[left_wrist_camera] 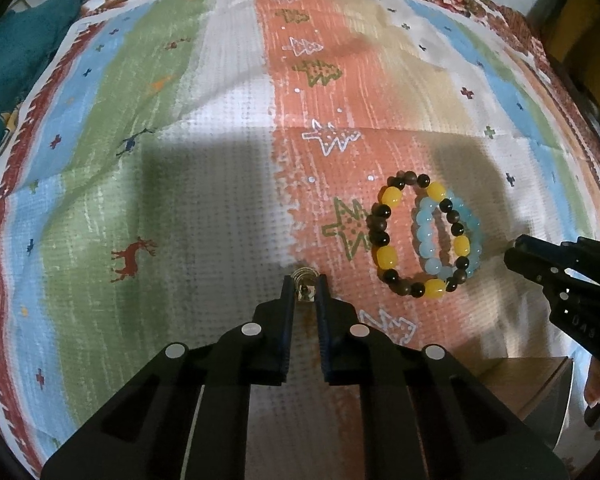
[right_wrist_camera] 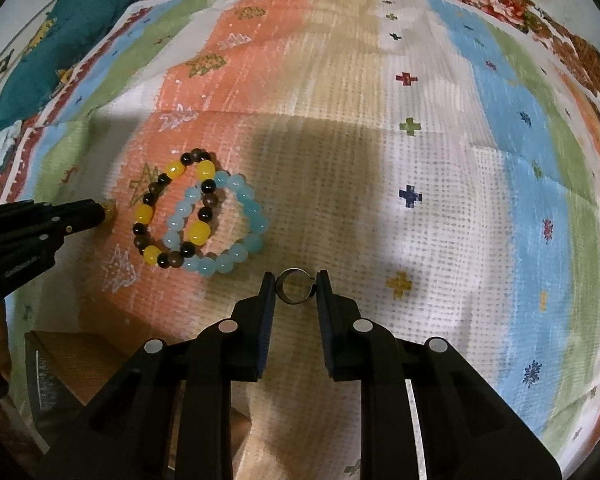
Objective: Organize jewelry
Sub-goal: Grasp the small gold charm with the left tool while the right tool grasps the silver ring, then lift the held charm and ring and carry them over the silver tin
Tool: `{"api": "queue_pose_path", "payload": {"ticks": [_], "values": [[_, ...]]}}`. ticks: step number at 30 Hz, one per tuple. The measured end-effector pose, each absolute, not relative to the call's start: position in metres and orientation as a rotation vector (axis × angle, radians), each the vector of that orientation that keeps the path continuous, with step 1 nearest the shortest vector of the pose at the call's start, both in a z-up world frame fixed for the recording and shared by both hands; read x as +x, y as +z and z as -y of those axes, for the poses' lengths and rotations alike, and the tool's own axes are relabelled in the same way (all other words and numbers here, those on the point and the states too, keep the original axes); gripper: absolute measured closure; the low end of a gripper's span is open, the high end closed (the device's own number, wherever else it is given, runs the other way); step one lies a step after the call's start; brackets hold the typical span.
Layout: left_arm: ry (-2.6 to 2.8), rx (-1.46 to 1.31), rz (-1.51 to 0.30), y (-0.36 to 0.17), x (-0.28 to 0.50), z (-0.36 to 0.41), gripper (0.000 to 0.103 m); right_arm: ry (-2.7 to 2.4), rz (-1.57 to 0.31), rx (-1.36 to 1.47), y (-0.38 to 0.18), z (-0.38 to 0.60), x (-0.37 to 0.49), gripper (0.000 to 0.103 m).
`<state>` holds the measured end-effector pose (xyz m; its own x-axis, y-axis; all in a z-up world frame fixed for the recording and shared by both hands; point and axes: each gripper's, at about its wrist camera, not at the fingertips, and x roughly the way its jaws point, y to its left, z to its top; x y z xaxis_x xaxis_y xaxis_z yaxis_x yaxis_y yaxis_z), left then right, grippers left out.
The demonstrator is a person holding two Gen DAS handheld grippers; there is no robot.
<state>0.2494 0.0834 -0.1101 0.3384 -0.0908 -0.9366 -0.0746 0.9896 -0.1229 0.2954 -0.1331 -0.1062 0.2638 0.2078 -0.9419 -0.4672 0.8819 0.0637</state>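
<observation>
Rings sit pinched in both my jaws: left gripper [left_wrist_camera: 304, 286] grips a gold ring [left_wrist_camera: 305, 276], right gripper [right_wrist_camera: 296, 286] a silver ring [right_wrist_camera: 295, 287], low centre. I should lift straight, squeezing steadily, clear of the bracelets [right_wrist_camera: 198, 216].

My left wrist camera sits behind my left gripper [left_wrist_camera: 304, 286] and looks steeply down along its fingers, close above the striped cloth [left_wrist_camera: 172, 128]. My right wrist camera is mounted the same way behind my right gripper [right_wrist_camera: 294, 288], also facing steeply down and equally near. Both views are fisheye, so the cloth bulges toward the edges. The shared region is the two overlapping bead bracelets [left_wrist_camera: 424, 236] [right_wrist_camera: 198, 216]: right of centre in the left view, left of centre in the right view. Each view catches the opposite gripper at its side edge [left_wrist_camera: 568, 272] [right_wrist_camera: 32, 228].
</observation>
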Motion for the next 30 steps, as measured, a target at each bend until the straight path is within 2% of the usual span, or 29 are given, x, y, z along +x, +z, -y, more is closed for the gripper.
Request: {"api": "queue_pose_path", "payload": {"ticks": [30], "values": [[-0.063,-0.215,-1.117,-0.061,0.218,-0.070,0.093,0.460,-1.097,-0.205,-0.064,0.145,0.262,0.082]]}}
